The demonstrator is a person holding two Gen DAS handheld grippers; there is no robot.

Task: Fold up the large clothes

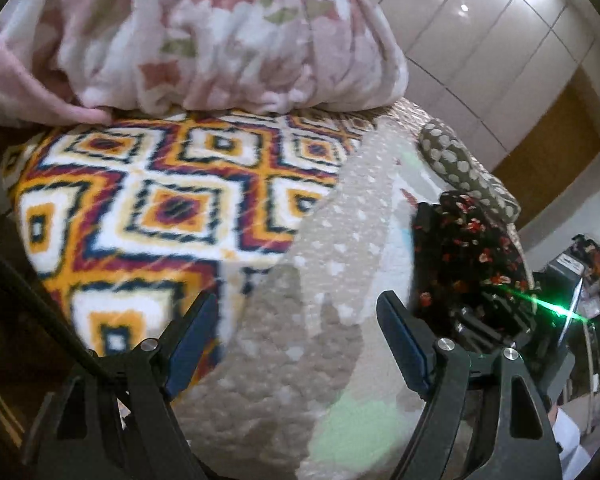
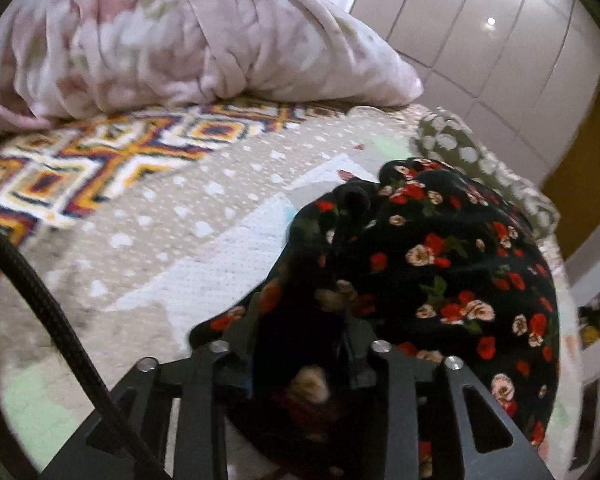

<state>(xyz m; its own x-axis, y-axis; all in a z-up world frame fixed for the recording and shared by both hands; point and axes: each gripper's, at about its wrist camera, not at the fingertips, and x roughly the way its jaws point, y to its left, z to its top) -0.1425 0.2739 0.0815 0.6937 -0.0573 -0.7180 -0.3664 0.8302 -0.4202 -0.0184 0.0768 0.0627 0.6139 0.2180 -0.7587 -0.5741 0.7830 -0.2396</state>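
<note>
A black garment with red and cream flowers lies bunched on the right side of the bed. My right gripper is shut on it. The cloth fills the gap between its fingers and drapes over them, hiding the tips. In the left wrist view the same garment rises above the right gripper at the right. My left gripper hangs open over the beige dotted bedspread, to the left of the garment, with nothing between its blue-padded fingers.
A blanket with orange, white and navy diamonds covers the bed's left part. A pink flowered quilt is heaped at the back. A green dotted pillow lies behind the garment. White wardrobe doors stand beyond the bed.
</note>
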